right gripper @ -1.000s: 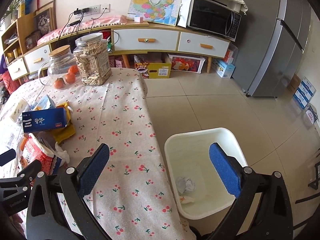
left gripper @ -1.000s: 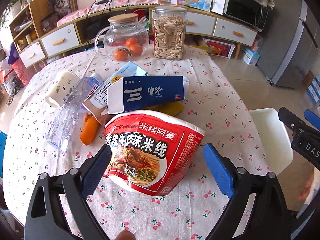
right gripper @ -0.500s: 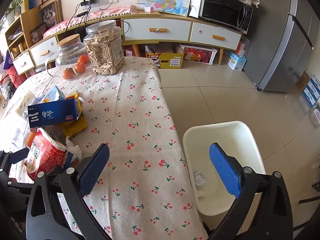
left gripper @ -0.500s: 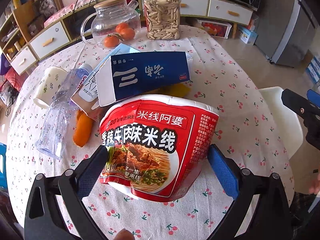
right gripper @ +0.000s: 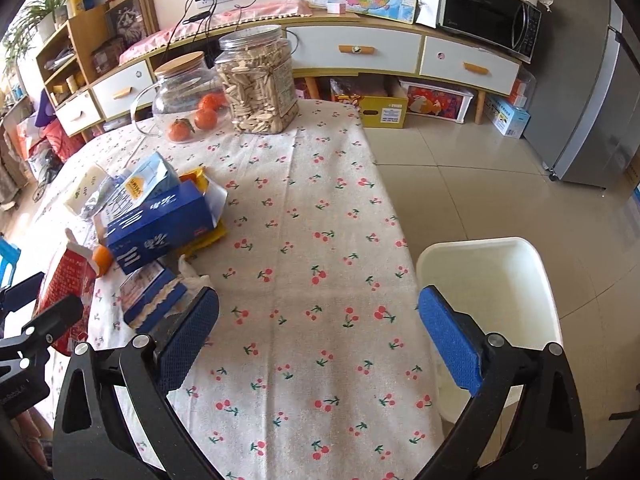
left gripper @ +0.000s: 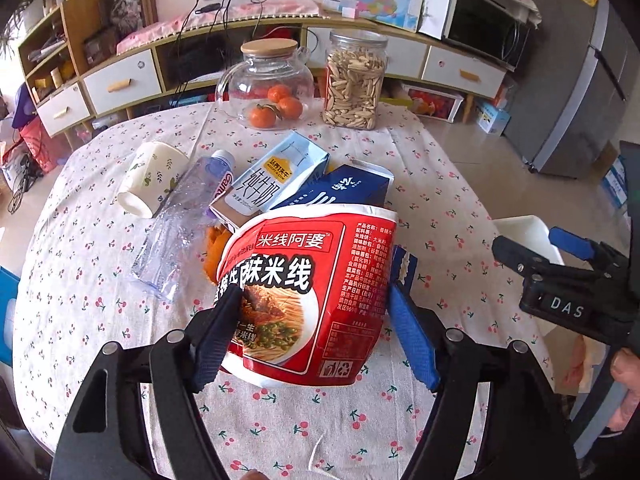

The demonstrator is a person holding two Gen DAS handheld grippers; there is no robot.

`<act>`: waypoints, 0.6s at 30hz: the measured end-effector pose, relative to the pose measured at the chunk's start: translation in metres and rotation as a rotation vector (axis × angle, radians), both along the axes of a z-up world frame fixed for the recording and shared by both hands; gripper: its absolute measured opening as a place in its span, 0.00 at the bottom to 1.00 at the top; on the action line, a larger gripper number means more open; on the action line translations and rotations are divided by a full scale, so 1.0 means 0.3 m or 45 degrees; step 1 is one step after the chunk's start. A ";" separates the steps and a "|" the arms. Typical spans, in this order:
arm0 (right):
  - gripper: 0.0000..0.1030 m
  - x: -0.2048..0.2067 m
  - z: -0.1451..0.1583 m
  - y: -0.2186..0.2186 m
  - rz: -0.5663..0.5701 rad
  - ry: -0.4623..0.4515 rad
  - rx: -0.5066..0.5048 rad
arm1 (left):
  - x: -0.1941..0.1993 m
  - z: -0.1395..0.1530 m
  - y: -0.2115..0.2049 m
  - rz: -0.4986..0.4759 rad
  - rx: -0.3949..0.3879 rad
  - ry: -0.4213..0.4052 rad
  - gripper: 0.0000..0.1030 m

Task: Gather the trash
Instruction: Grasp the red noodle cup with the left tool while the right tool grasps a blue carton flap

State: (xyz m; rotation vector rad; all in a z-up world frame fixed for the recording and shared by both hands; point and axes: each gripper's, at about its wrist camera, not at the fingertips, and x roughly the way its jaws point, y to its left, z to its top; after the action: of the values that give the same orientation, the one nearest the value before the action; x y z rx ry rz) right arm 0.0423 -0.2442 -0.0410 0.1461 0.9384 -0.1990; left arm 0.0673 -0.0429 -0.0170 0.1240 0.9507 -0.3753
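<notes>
My left gripper is shut on a red instant-noodle bowl, its blue pads pressing both sides, over the cherry-print tablecloth. Behind the bowl lie a dark blue carton, a light blue milk carton, a crushed clear bottle and a paper cup. My right gripper is open and empty above the table's right side. The white trash bin stands on the floor beside the table. The bowl also shows in the right wrist view.
A glass teapot with oranges and a jar of seeds stand at the table's far edge. A small blue packet and orange peel lie near the trash pile. Tiled floor lies right of the table.
My left gripper has closed its pads onto the noodle bowl and tilted it up. My right gripper has shifted left, so the bin now sits farther right in its view.
</notes>
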 end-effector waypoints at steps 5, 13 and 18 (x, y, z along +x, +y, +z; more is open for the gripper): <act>0.93 0.039 -0.040 0.102 0.116 0.059 0.090 | -0.018 0.069 0.064 0.057 -0.066 -0.068 0.70; 0.80 0.096 -0.131 0.204 0.167 0.181 0.410 | -0.018 0.076 0.163 0.121 -0.085 -0.079 0.70; 0.76 0.126 -0.170 0.230 0.135 0.198 0.542 | -0.018 0.072 0.204 0.138 -0.093 -0.066 0.70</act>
State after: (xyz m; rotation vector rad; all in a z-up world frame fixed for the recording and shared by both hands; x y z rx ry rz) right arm 0.0800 -0.1753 -0.0919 0.4777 1.1318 0.0920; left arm 0.0620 0.0185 0.0045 0.0155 0.8877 -0.3050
